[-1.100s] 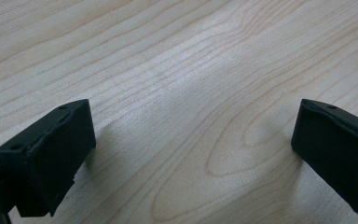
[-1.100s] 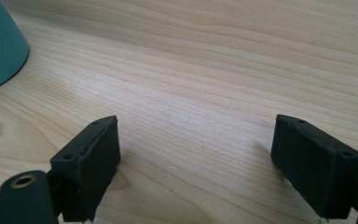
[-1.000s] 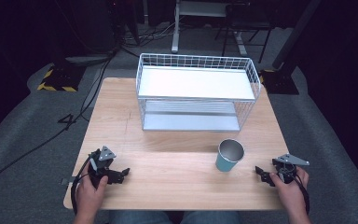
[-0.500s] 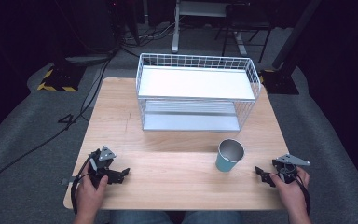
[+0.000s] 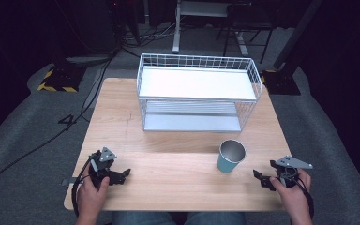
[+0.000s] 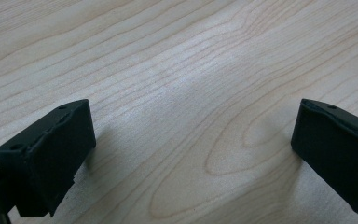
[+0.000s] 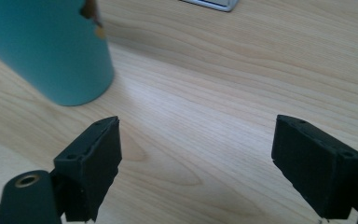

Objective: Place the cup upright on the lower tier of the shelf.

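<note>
Light wooden table (image 5: 178,154) on grey carpet (image 5: 23,140) in a dark room.

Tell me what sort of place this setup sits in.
Probably a lab or recording studio, not a home: a light wooden table on grey carpet, dark surroundings, cables trailing across the floor, and yellow-black hazard tape marking an equipment base behind.

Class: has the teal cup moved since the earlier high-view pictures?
No. The teal cup stands at the same spot in front of the wire rack, near its right front corner.
</note>
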Action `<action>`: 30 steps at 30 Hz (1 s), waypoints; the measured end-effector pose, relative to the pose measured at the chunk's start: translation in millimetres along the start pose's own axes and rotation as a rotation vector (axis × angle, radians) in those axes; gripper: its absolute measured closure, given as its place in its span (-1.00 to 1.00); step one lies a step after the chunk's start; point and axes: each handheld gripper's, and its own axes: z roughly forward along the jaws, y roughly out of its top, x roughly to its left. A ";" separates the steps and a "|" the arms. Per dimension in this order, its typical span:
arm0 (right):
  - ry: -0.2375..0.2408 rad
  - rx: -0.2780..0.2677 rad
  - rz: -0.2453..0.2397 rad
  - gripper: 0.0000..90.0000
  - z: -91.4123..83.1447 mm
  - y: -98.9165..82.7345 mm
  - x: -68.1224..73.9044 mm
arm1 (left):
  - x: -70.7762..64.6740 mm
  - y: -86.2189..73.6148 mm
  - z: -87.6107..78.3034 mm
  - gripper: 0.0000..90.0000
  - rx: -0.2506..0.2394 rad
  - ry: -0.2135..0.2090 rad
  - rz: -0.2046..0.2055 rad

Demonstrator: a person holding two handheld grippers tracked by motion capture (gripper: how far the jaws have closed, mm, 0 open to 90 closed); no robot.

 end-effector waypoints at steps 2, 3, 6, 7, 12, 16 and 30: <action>0.031 0.001 -0.007 -0.64 -3.4 3.7 8.0 | 0.5 0.5 0.0 -1.00 0.003 0.000 0.003; 0.043 0.000 -0.012 -0.64 -4.2 5.0 10.9 | 0.9 0.6 0.1 -1.00 0.003 0.000 0.008; 0.070 -0.001 -0.031 -0.64 -5.8 9.2 19.7 | 0.9 0.6 0.1 -1.00 0.003 0.000 0.007; 0.070 -0.001 -0.031 -0.64 -5.8 9.2 19.7 | 0.9 0.6 0.1 -1.00 0.003 0.000 0.007; 0.105 -0.022 -0.061 -0.64 -8.3 18.4 37.0 | 0.8 0.5 0.1 -1.00 0.002 0.000 0.006; 0.150 -0.045 -0.042 -0.64 -6.3 22.2 44.9 | 0.5 0.5 0.0 -1.00 0.003 0.000 0.003; 0.169 -0.086 0.000 -0.64 24.8 23.4 66.2 | 0.6 0.5 0.0 -1.00 0.002 0.002 0.004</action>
